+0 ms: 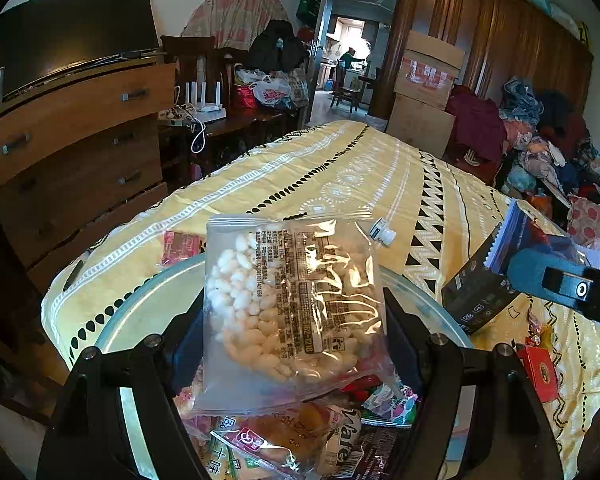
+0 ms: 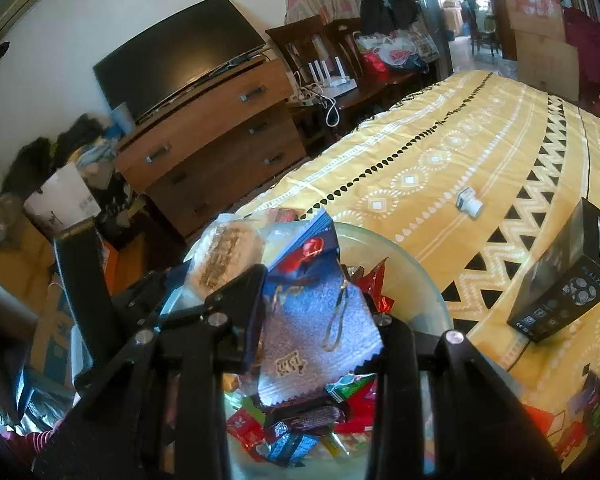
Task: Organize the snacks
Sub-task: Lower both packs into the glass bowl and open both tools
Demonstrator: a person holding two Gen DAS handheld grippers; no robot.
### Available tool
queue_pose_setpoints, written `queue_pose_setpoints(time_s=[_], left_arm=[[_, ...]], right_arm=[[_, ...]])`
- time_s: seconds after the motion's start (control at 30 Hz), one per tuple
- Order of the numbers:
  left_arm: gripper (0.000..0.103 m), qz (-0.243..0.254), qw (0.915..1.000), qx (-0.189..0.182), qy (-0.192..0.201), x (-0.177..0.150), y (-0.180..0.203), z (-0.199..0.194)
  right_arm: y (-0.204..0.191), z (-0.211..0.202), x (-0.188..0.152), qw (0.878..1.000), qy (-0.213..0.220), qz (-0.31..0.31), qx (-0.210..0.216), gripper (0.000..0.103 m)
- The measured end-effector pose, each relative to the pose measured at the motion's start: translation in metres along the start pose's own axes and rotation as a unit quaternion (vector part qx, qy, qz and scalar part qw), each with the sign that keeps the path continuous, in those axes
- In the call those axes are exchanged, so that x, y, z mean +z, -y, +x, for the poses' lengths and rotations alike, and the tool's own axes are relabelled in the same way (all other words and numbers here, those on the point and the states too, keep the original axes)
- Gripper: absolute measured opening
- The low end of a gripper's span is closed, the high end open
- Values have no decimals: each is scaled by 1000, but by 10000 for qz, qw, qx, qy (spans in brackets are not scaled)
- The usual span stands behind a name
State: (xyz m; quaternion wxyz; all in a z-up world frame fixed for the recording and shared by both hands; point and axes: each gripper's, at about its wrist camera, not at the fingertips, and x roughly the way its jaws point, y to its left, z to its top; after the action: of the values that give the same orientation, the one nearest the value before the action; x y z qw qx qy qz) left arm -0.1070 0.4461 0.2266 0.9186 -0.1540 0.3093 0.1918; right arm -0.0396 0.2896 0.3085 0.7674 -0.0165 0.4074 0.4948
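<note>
A clear bag of white puffed snacks point(image 1: 292, 280) stands upright between the fingers of my left gripper point(image 1: 292, 300), which is shut on its sides. It hangs over a round clear bowl point(image 1: 148, 300) holding several wrapped snacks point(image 1: 284, 440). My right gripper point(image 2: 318, 304) is shut on a blue foil packet point(image 2: 316, 320) with a red picture, over the same bowl point(image 2: 420, 264). In the left wrist view this packet point(image 1: 520, 232) and the right gripper point(image 1: 556, 280) come in from the right. In the right wrist view the puffed bag point(image 2: 228, 248) shows at upper left.
The bowl sits on a yellow patterned cloth point(image 2: 460, 140). On the cloth lie a black box point(image 2: 560, 288), a small white bottle point(image 2: 470, 202), a red box point(image 1: 538, 372) and a pink packet point(image 1: 180, 246). A wooden dresser point(image 2: 220, 128) with a screen stands to the left.
</note>
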Motion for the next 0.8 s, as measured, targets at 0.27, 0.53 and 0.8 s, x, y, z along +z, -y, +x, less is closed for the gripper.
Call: queue_pose_setpoints(time_s=[0.27, 0.53, 0.8], left_arm=[[79, -6, 10000, -13, 0, 0, -1, -1], [79, 24, 10000, -2, -9, 1, -1, 0], [79, 18, 10000, 11, -21, 1, 1, 0]], right_arm=[[-1, 4, -1, 10000, -14, 0, -4, 33], [0, 5, -1, 10000, -29, -3, -10, 33], [3, 10, -4, 10000, -42, 27, -22, 33]])
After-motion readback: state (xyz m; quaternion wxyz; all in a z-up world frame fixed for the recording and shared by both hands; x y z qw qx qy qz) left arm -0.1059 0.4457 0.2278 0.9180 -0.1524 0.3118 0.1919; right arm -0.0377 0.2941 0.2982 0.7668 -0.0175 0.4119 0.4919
